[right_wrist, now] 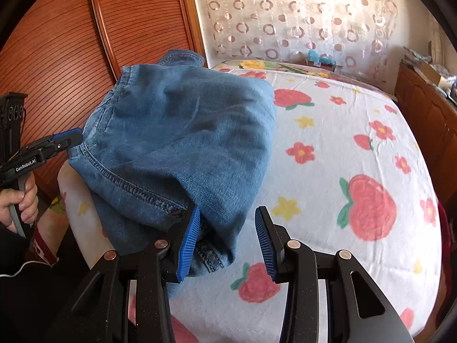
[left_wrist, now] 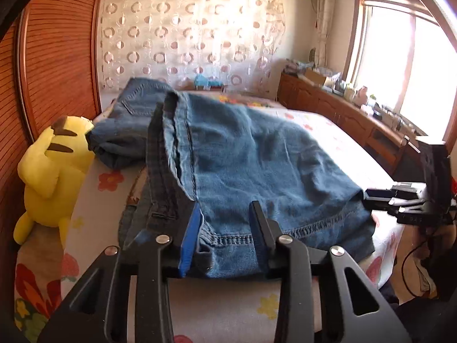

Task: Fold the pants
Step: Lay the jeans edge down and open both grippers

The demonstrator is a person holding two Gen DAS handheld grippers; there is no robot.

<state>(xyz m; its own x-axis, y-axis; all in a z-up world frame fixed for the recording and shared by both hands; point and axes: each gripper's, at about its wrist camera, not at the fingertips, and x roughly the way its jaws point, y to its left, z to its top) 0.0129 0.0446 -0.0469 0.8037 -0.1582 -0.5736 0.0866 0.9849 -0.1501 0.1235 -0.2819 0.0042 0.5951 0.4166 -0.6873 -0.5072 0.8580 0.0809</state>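
Note:
Blue denim pants (left_wrist: pixel 242 157) lie folded over on the flowered bed, hem edge nearest me. In the left wrist view my left gripper (left_wrist: pixel 225 223) is open, its fingers either side of the hem's left corner. In the right wrist view the same pants (right_wrist: pixel 182 143) fill the left half. My right gripper (right_wrist: pixel 227 228) is open, its jaws wide apart around the hem's right corner. The left gripper also shows in the right wrist view (right_wrist: pixel 70 138) at the hem's far corner. The right gripper shows in the left wrist view (left_wrist: pixel 382 197) beside the pants.
A yellow plush toy (left_wrist: pixel 54 168) sits on the bed's left edge by a slatted wooden wardrobe (left_wrist: pixel 57 57). The flowered sheet (right_wrist: pixel 357 157) stretches to the right. A low wooden cabinet (left_wrist: pixel 342 114) with clutter runs under the window. A patterned curtain (left_wrist: pixel 185 37) hangs behind.

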